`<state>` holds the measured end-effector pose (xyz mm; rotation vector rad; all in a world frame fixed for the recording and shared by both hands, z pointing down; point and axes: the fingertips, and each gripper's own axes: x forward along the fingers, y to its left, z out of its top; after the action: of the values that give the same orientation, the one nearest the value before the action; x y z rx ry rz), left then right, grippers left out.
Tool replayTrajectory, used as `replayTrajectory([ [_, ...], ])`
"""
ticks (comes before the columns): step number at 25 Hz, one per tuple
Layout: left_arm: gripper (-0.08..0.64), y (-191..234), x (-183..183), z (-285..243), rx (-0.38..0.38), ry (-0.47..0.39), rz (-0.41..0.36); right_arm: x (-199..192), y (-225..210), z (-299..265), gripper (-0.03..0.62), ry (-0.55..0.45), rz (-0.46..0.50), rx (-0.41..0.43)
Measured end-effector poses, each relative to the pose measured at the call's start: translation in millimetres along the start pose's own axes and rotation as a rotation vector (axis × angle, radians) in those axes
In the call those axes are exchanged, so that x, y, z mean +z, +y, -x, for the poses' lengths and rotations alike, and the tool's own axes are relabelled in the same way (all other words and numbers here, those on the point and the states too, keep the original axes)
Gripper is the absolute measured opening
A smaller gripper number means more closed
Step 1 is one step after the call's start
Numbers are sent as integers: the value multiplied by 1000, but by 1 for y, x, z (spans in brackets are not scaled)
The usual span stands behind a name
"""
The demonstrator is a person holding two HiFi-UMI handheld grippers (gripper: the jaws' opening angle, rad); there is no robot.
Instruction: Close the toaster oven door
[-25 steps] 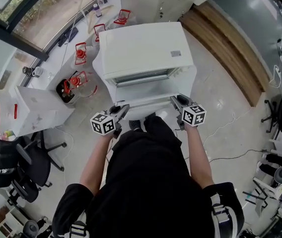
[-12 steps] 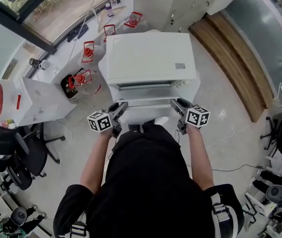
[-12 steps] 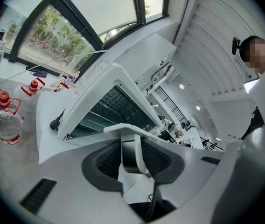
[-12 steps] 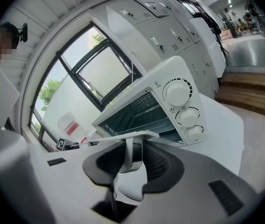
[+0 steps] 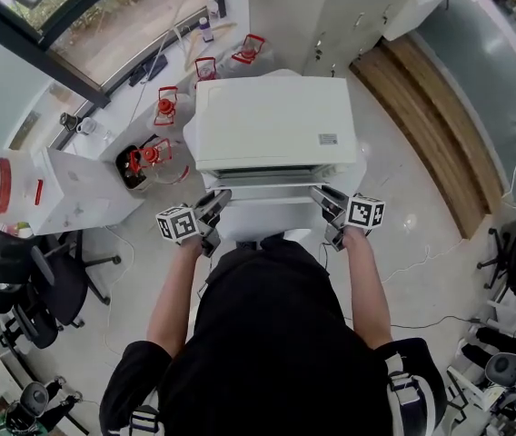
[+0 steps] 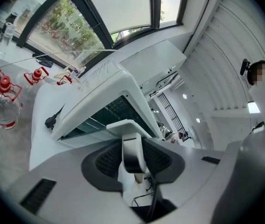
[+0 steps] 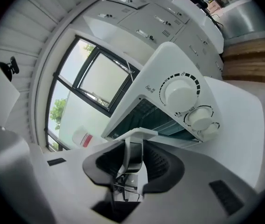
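A white toaster oven (image 5: 276, 121) stands on a white stand right in front of the person. Its glass door (image 5: 272, 178) is tipped up almost against the front, with a narrow gap at the top. My left gripper (image 5: 214, 200) holds the left end of the door handle (image 6: 128, 125), and in the left gripper view the handle's post fills the space between my left gripper's (image 6: 132, 157) pads. Those jaws have just been easing open slightly, with the handle still between them. My right gripper (image 5: 327, 198) is shut on the handle's right end (image 7: 139, 134), below the two knobs (image 7: 181, 91).
Clear water bottles with red handles (image 5: 163, 107) stand on the floor left of the oven. A white box (image 5: 76, 193) and black office chairs (image 5: 22, 280) are further left. A wooden step (image 5: 431, 107) runs along the right, and a cable (image 5: 421, 252) lies on the floor.
Both grippers have moved forward and up with the handle. The door has swung from lying open to nearly upright against the oven front.
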<state>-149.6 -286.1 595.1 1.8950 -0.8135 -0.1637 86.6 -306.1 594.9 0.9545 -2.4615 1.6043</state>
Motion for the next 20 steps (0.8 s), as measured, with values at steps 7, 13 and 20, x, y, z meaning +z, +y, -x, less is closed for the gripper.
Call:
replayTrajectory([
  [7,143,-4,25,-9,-20,-40,86,23,9,-8,143,-16,-65,50],
  [13,147,0,37,-15,-46,-74,165,35,8,-14,149,-34,-117,70],
  [20,155,-6,49,-20,-113,-136,269,46,7,-18,153,-66,-172,81],
])
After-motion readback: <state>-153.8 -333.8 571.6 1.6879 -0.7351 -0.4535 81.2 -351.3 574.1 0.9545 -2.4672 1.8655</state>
